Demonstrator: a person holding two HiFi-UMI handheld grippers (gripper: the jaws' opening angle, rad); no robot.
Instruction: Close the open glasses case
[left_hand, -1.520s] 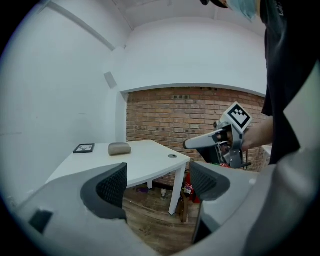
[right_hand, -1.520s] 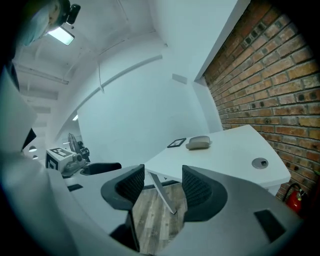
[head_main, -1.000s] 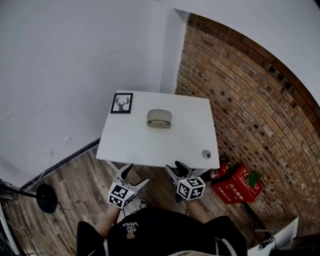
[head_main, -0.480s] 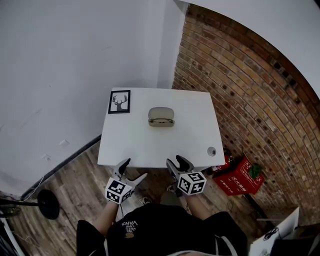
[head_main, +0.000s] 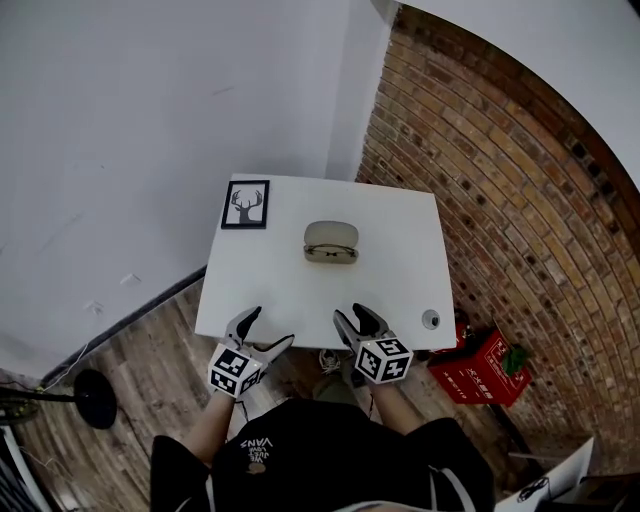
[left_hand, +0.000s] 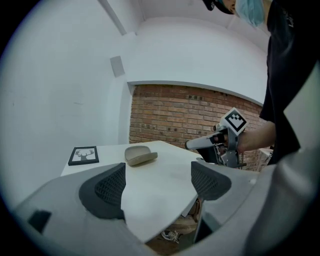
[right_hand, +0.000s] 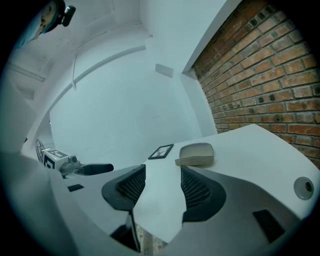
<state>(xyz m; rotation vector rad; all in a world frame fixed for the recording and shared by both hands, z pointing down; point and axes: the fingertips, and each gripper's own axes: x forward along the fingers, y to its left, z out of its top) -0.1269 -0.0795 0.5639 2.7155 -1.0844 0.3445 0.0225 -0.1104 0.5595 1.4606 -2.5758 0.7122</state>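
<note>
A beige glasses case (head_main: 331, 242) lies open near the middle of the white table (head_main: 260, 290), its lid raised at the back. It also shows in the left gripper view (left_hand: 140, 155) and the right gripper view (right_hand: 196, 154), far ahead of both sets of jaws. My left gripper (head_main: 270, 328) hovers at the table's near edge, open and empty (left_hand: 157, 182). My right gripper (head_main: 352, 318) is beside it at the same edge, also open with nothing between its jaws (right_hand: 162, 187). Both point toward the case.
A framed deer picture (head_main: 246, 204) stands at the table's far left corner. A round cable hole (head_main: 431, 319) sits at the near right corner. A brick wall (head_main: 480, 200) runs along the right, with a red box (head_main: 478, 365) on the floor below. A black stand base (head_main: 90, 398) is at left.
Both grippers have moved forward from below the table's near edge up to it. The table and case now sit closer in the head view. The case has not moved.
</note>
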